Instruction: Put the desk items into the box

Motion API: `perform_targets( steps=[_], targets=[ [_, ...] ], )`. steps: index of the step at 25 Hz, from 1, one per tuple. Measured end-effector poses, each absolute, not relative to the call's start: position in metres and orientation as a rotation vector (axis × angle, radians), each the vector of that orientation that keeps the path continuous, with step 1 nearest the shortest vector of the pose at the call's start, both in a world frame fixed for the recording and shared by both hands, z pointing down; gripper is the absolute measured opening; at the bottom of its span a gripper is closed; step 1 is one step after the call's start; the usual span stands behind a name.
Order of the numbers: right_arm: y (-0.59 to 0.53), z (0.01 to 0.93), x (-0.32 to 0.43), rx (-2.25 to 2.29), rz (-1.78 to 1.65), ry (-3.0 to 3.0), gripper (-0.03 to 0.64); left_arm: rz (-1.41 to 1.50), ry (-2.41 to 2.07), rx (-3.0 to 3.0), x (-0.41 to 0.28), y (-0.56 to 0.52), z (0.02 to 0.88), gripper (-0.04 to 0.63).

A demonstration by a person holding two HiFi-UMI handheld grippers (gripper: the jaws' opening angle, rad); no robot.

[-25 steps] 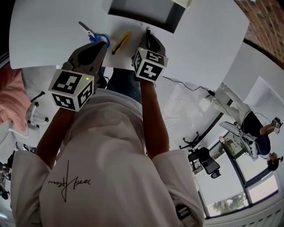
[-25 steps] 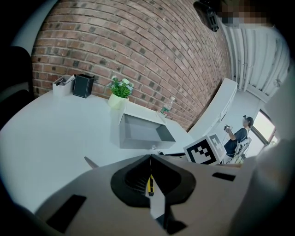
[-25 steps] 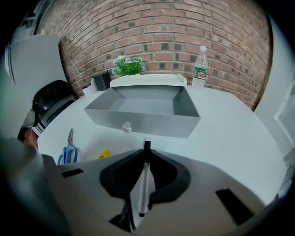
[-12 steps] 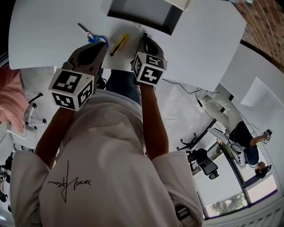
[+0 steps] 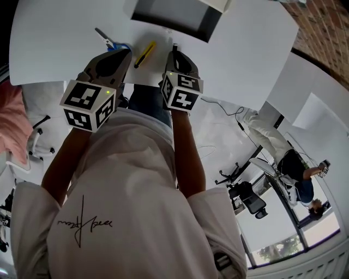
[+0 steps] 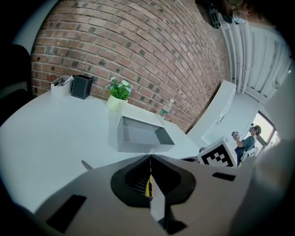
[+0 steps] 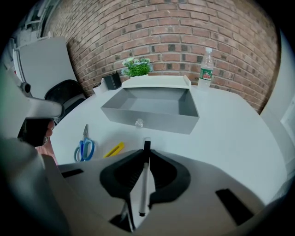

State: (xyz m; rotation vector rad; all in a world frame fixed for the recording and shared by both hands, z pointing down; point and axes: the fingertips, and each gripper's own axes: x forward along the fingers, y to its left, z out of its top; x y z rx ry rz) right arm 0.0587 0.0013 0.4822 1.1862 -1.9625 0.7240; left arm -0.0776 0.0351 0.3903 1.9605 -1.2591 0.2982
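A grey open box (image 5: 174,16) stands on the white table (image 5: 65,38), seen also in the right gripper view (image 7: 147,117) and the left gripper view (image 6: 138,136). My right gripper (image 7: 146,154) is shut on a white pen with a black tip (image 7: 144,184), short of the box's front wall. In the head view it (image 5: 175,52) hovers at the table's near edge. Blue-handled scissors (image 7: 84,148) and a yellow cutter (image 7: 114,150) lie to its left. My left gripper (image 5: 124,54) is beside the scissors (image 5: 109,41), its jaws (image 6: 150,157) shut with nothing gripped.
A potted plant (image 7: 137,67), a black holder (image 7: 112,81) and a water bottle (image 7: 206,64) stand behind the box by the brick wall. The table's near edge runs under both grippers. Office chairs and a seated person (image 5: 297,169) are on the floor behind.
Both grippers have edged slightly forward over the table edge toward the box. The pen stays in the right gripper.
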Motion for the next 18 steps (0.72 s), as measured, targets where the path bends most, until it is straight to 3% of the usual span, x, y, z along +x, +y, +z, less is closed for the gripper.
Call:
perform_targets(
  steps=[18],
  targets=[
    [0.018,0.446,0.063,1.136,0.713,-2.011,0.061,0.294,-1.226,1.982,-0.073,0.038,0.386,0.006]
  ],
)
